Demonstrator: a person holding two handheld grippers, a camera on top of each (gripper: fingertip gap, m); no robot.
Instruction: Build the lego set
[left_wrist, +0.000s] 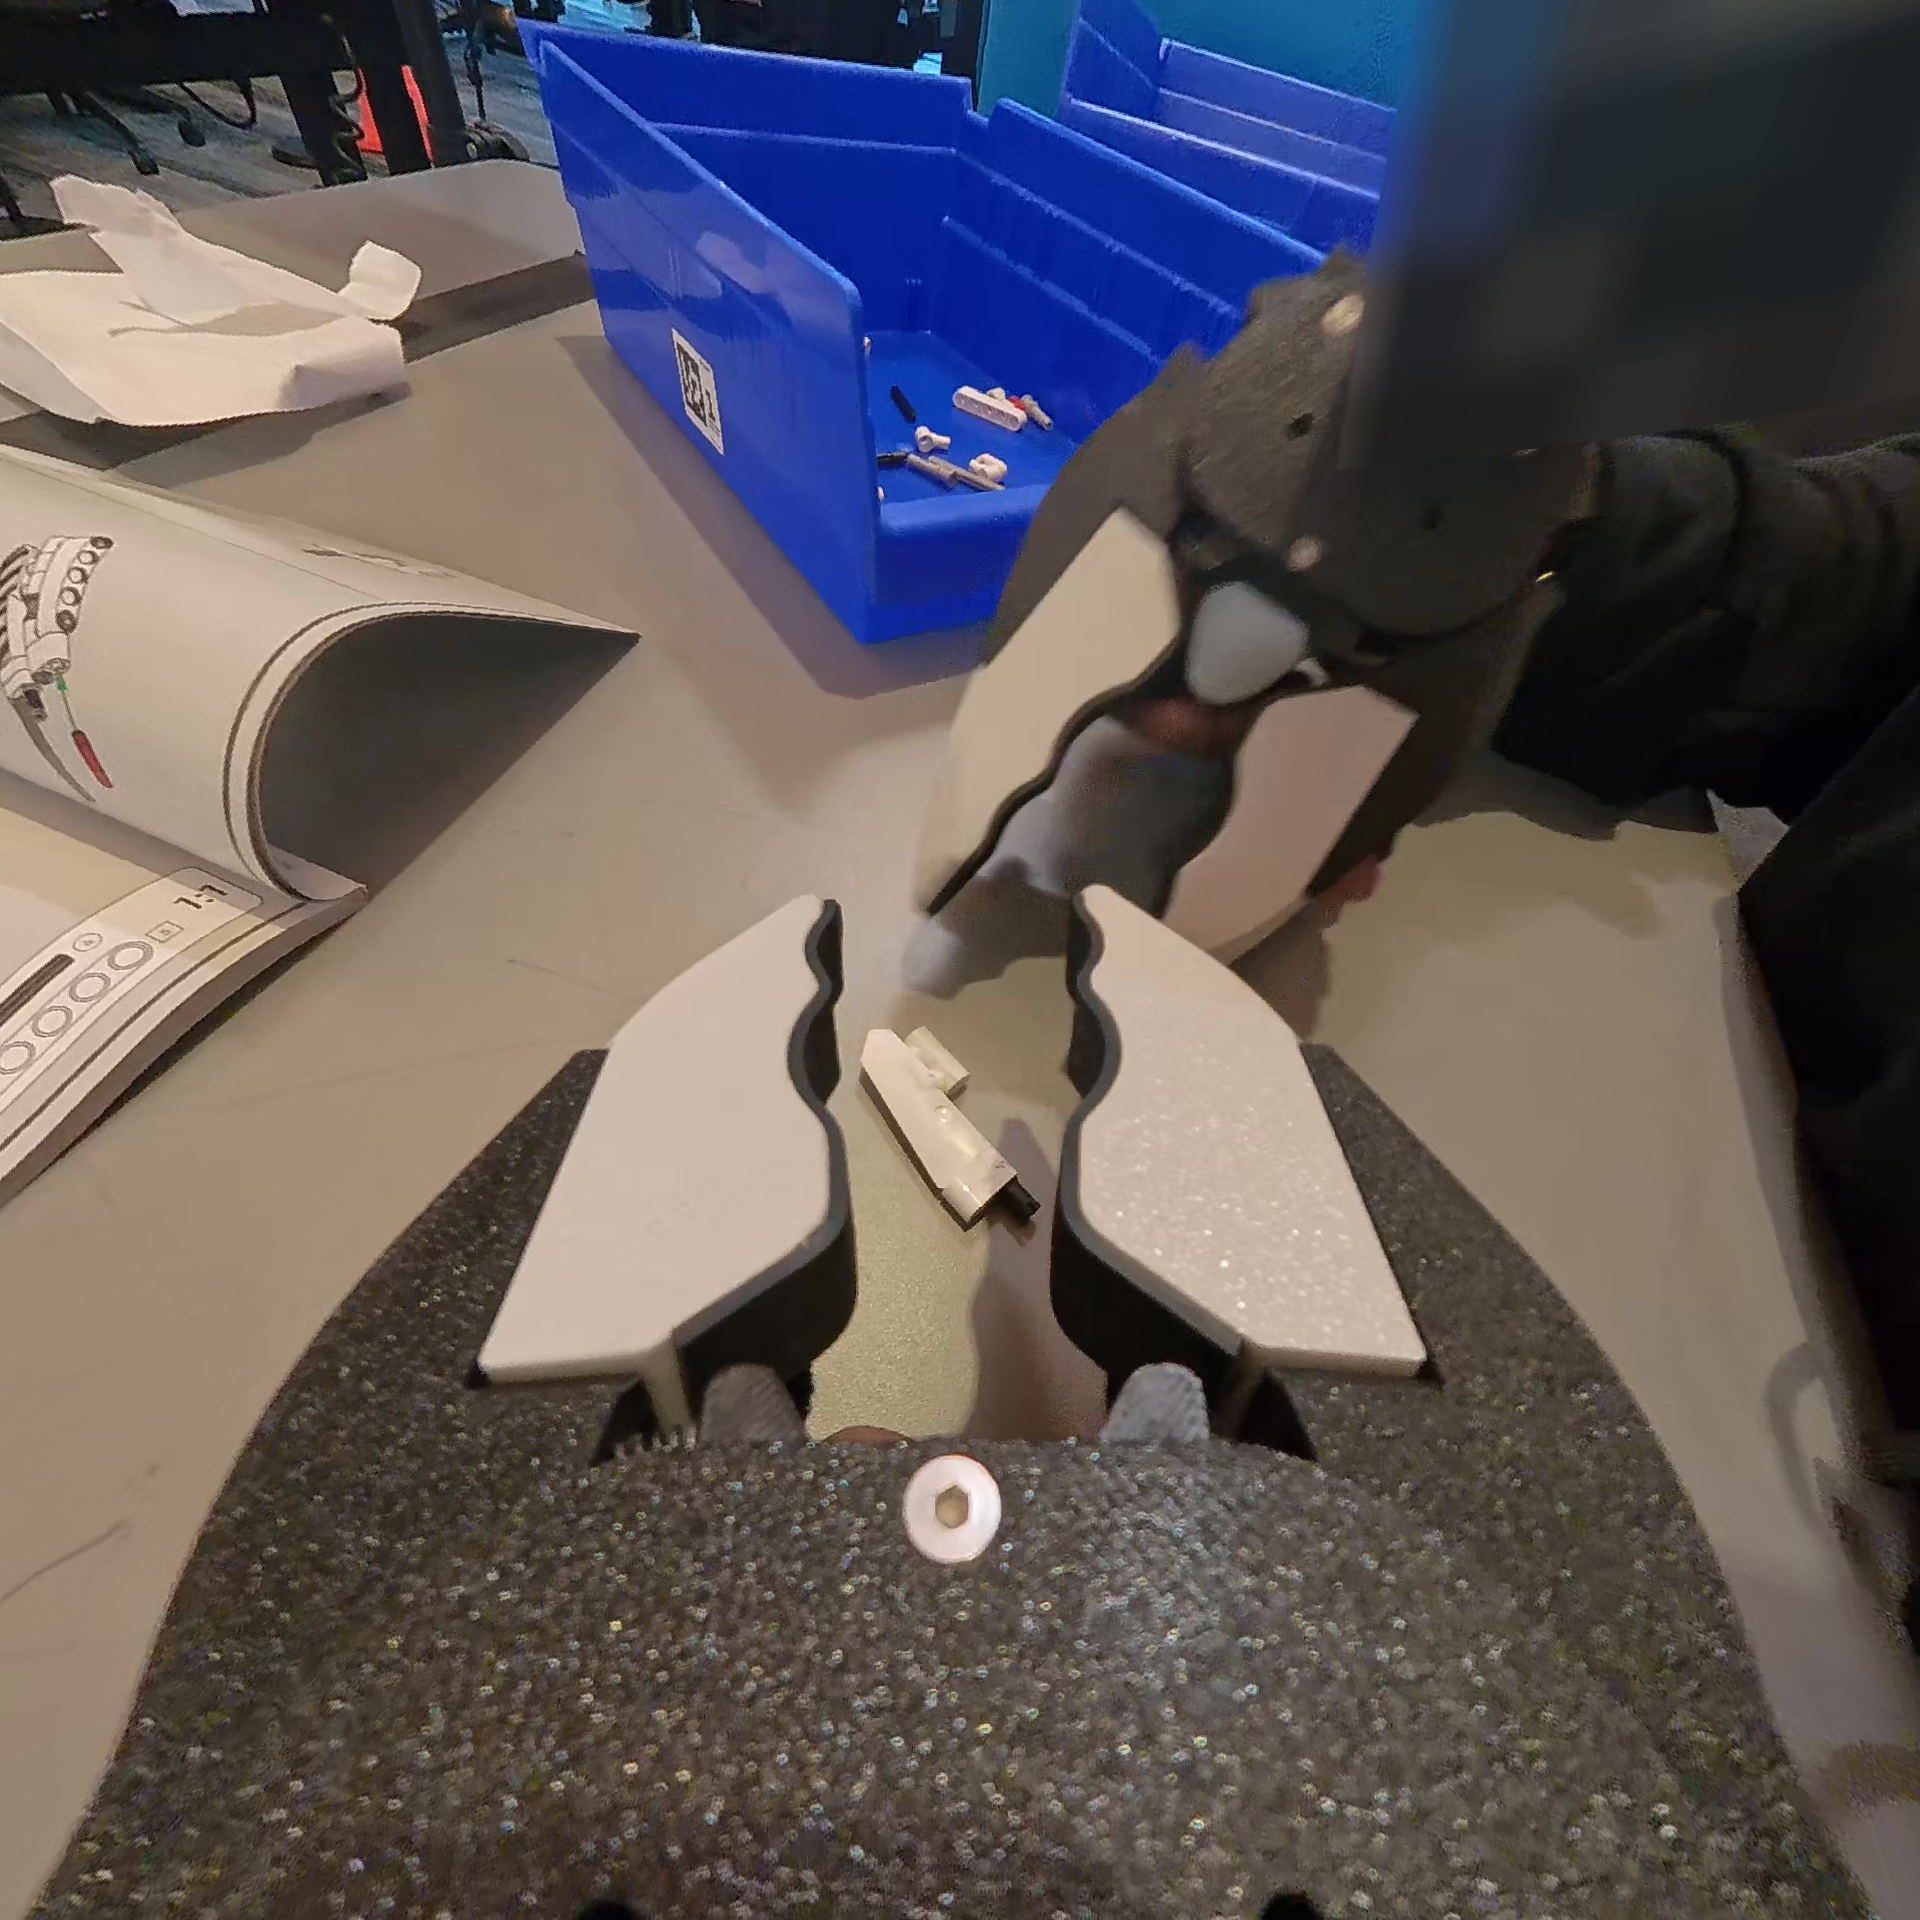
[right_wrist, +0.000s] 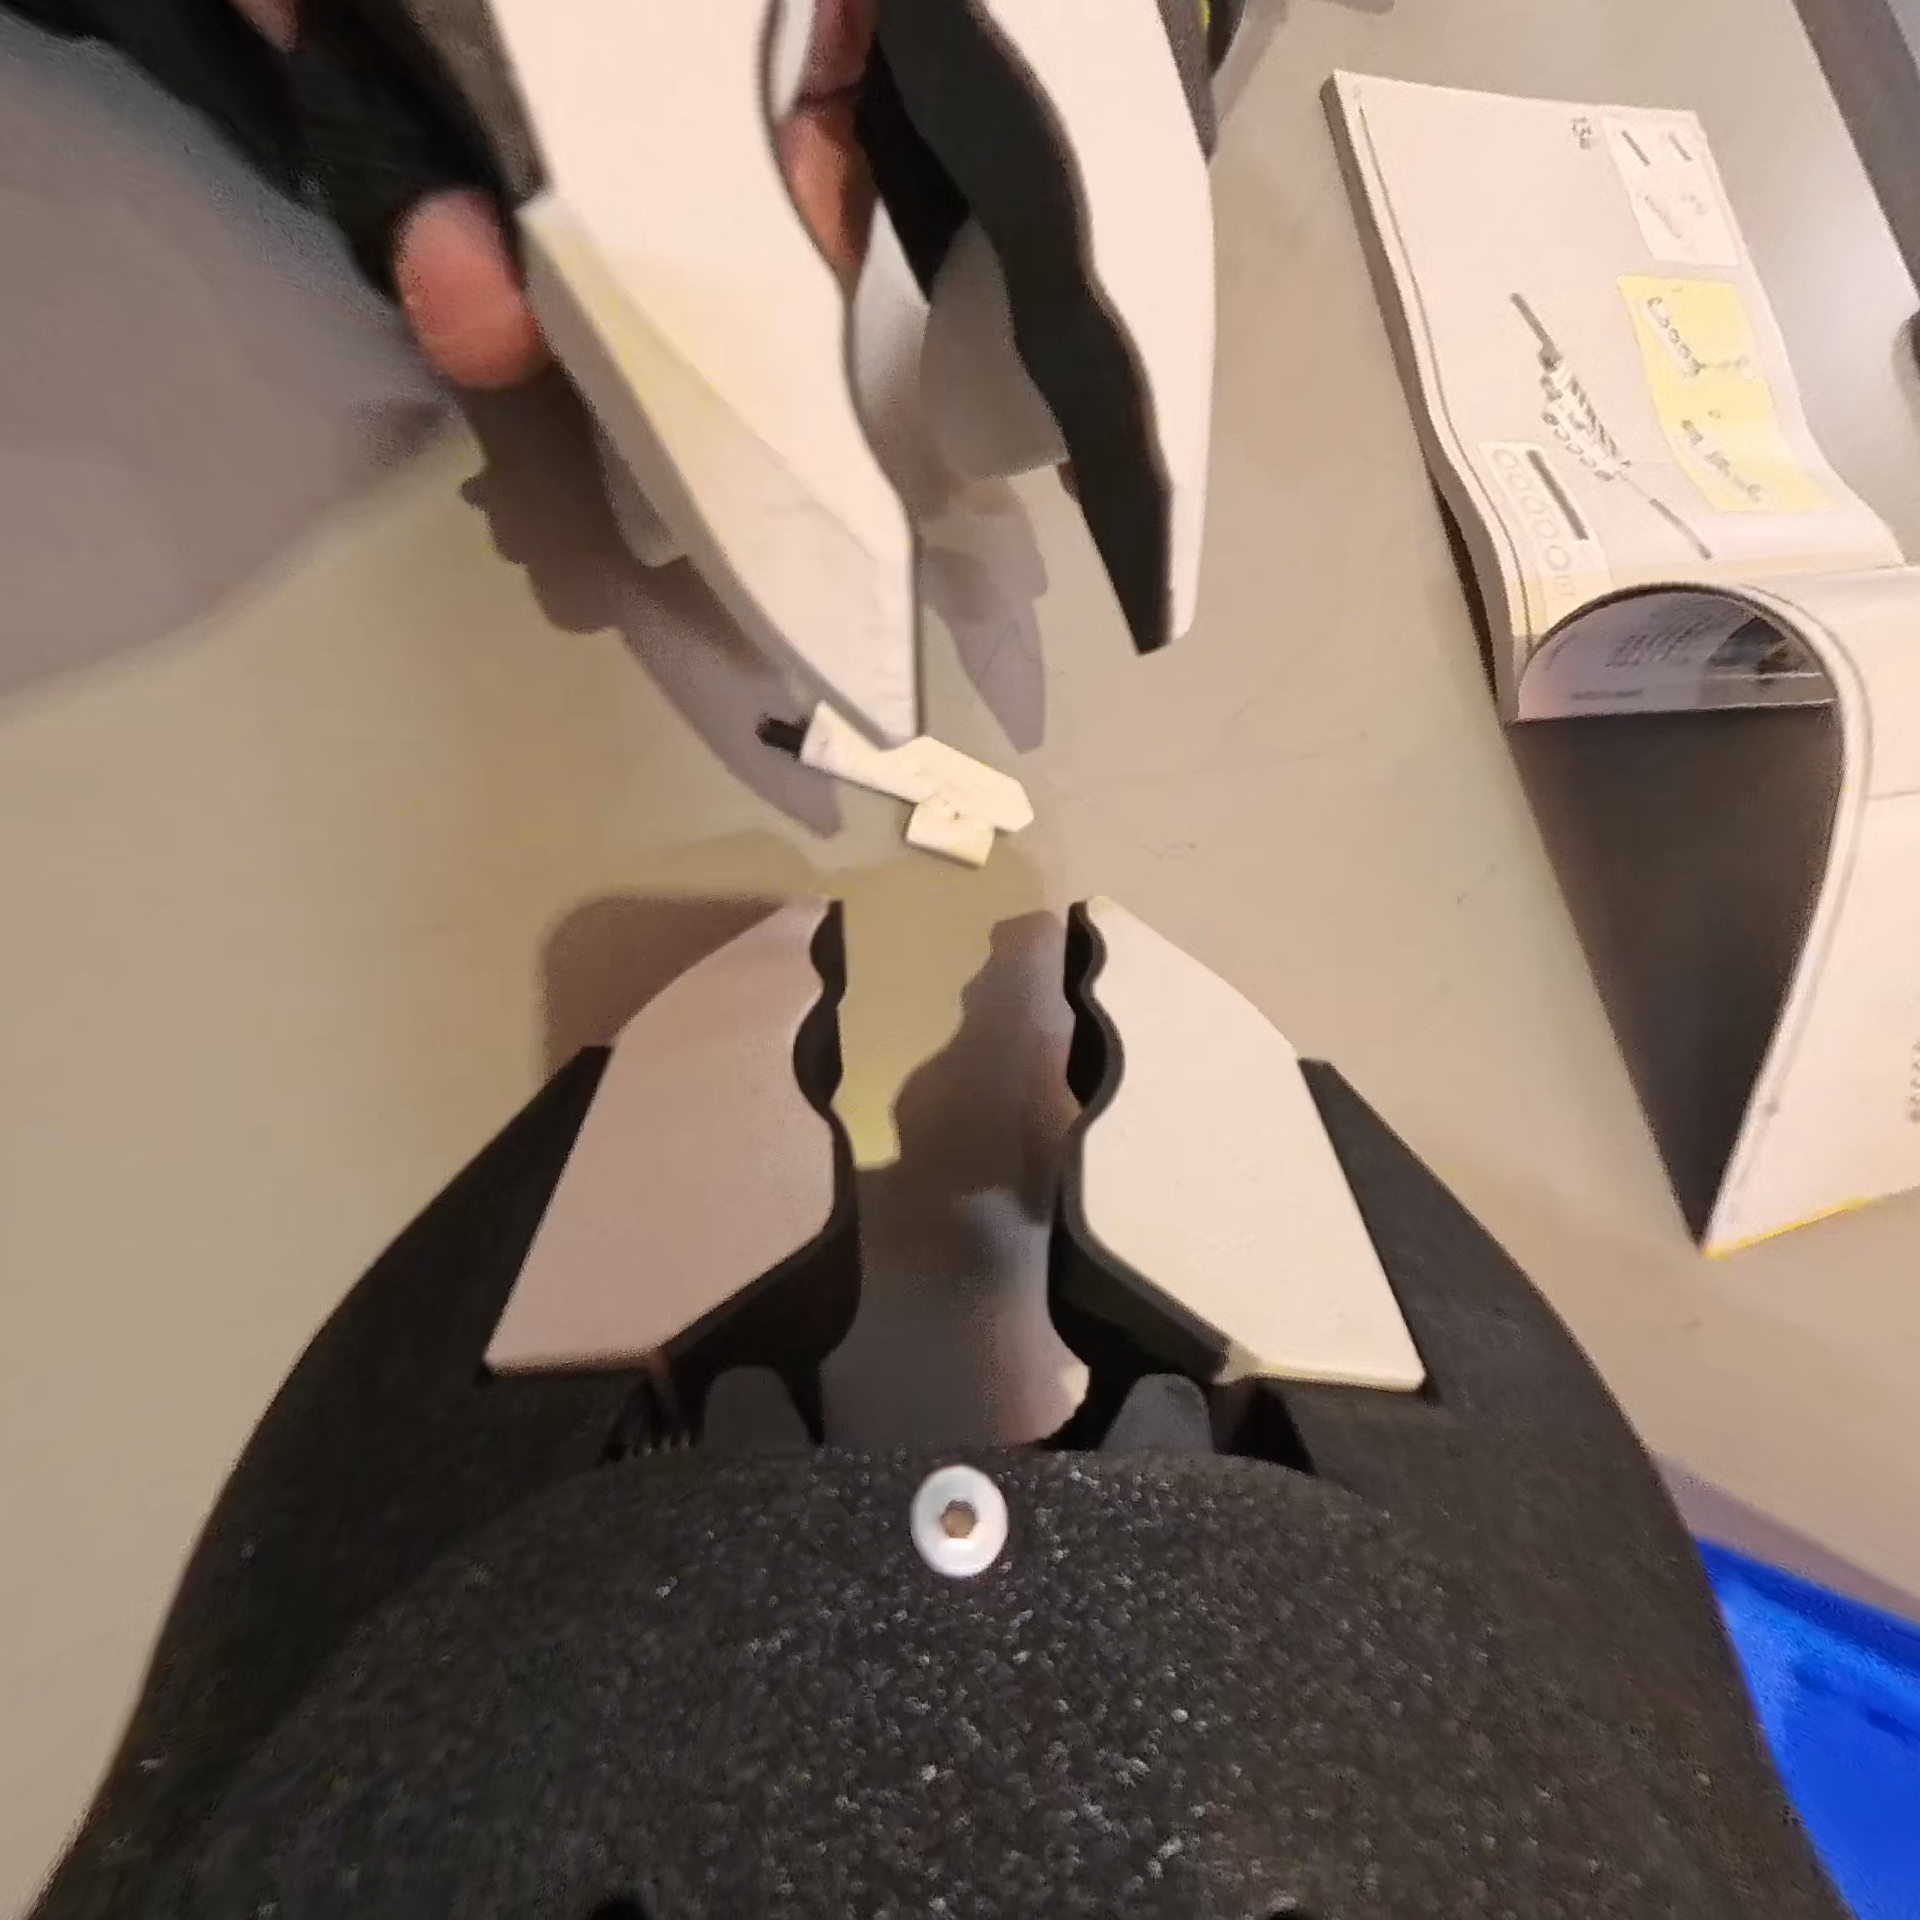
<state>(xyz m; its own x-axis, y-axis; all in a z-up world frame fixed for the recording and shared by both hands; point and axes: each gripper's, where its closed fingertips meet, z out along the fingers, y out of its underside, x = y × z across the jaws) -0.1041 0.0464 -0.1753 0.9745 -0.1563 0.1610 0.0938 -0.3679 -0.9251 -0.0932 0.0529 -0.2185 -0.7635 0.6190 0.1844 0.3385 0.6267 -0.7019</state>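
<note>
We see the left gripper (left_wrist: 954, 925) with jaws apart, straddling a small white assembly (left_wrist: 940, 1127) lying free on the desk (left_wrist: 623, 810). The right gripper (right_wrist: 954, 925), jaws likewise apart and empty, faces it from just beyond; a blue bin (left_wrist: 727, 343) stands far.

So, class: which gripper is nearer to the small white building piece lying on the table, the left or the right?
Left. The white piece lies on the table between the open fingers of the left gripper, touching neither. The right gripper is open too, with the piece just beyond its fingertips.

Two opposed, close tabletop (left_wrist: 644, 790) wrist views
</note>
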